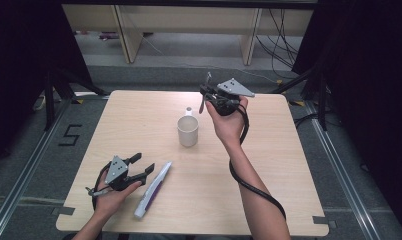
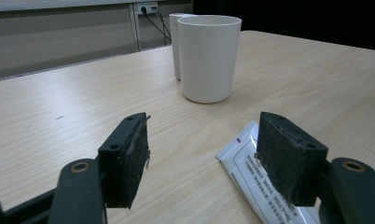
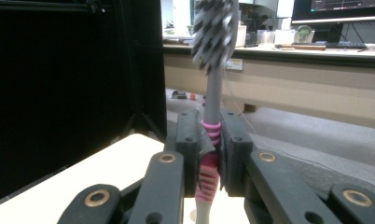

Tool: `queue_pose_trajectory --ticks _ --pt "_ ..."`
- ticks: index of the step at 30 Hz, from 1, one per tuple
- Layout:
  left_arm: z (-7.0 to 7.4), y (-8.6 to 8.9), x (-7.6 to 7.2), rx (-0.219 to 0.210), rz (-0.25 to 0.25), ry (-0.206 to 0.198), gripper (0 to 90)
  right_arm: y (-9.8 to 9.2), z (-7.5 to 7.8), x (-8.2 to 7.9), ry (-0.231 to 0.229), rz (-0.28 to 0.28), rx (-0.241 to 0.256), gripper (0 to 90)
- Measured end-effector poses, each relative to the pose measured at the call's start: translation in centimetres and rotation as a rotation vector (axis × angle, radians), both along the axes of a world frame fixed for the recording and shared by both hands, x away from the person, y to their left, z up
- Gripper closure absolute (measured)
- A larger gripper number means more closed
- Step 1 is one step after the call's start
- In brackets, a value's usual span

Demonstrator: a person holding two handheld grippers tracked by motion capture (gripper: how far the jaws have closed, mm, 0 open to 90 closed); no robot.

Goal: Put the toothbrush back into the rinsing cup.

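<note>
The right gripper (image 1: 209, 92) is raised above the far edge of the light wooden table (image 1: 269, 165), its jaws clamped on the pink ribbed neck of a grey toothbrush (image 3: 212, 100) with grey-and-white bristles, which stands upright between the pads in the right gripper view, head above the jaws and handle hanging below them. A cream plastic cup (image 1: 188, 131) stands upright near the middle of the table, just nearer and to the left of that gripper; in the left gripper view a second white cup-like shape (image 2: 175, 35) shows close behind it, though whether the two touch cannot be told. The left gripper (image 1: 140, 167) rests low by the near left corner, jaws spread wide and holding nothing, with a white-and-purple toothpaste tube (image 1: 153, 189) lying flat just beside its right jaw, cap end pointing toward the cup. The work in hand looks like bringing brush and paste together, or standing the brush in the cup. To do it well, the brush should stay vertical and firmly pinched at the ribbed neck so it does not swivel; if it is bound for the cup, the handle tip should be centred over the mouth before lowering, clear of the rim, since the light cup could tip. The left gripper should straddle the tube across its flat body, not its crimped end.
</note>
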State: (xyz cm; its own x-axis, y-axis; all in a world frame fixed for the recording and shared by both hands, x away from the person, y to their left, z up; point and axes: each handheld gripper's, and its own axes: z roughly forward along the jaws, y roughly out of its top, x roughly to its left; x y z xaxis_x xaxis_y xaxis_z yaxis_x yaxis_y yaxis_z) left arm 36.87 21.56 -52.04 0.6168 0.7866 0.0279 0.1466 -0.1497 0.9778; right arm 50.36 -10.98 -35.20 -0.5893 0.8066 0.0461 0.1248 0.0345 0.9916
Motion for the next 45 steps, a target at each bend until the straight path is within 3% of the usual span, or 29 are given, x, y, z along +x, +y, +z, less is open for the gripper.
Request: queue_pose_trajectory --ticks 7,12,14,15,20,23,24,32,42,44,45 --pt "-0.1 0.1 0.1 -0.002 0.001 0.000 33.6 0.6 -0.2 0.6 0.013 -0.004 0.020 80.7" --pt "-0.1 0.1 0.1 0.000 0.001 0.003 33.5 0.8 -0.3 1.3 0.005 -0.011 0.004 80.7" --pt "-0.2 0.1 0.1 0.000 0.002 0.003 33.5 1.1 -0.3 1.3 0.026 -0.011 0.026 80.7" --pt "-0.2 0.1 0.1 -0.001 0.002 0.003 33.5 0.9 -0.3 1.5 0.008 -0.010 0.006 80.7" --pt "-0.2 0.1 0.1 -0.001 0.004 0.004 33.5 1.0 -0.3 2.0 0.005 -0.016 0.009 80.7" --pt "-0.2 0.0 0.1 -0.002 0.003 0.005 33.5 1.1 -0.4 2.3 0.010 -0.019 0.013 80.7" --pt "-0.2 0.0 0.3 -0.005 -0.010 -0.020 33.5 1.1 -0.4 2.4 0.011 -0.014 0.014 80.7" --pt "-0.2 -0.1 0.3 -0.003 -0.010 -0.021 33.5 1.7 -0.5 3.1 0.028 -0.011 0.028 80.7" --pt "-0.2 -0.1 0.2 -0.003 -0.012 -0.020 33.4 2.5 -0.9 4.1 0.016 -0.011 0.007 80.7" --pt "-0.2 -0.1 0.2 -0.002 -0.012 -0.020 33.4 2.8 -0.9 4.0 0.034 -0.010 0.018 80.7" --pt "-0.2 -0.1 0.2 -0.001 -0.013 -0.021 33.4 2.8 -0.9 4.2 0.018 -0.008 0.009 80.8"
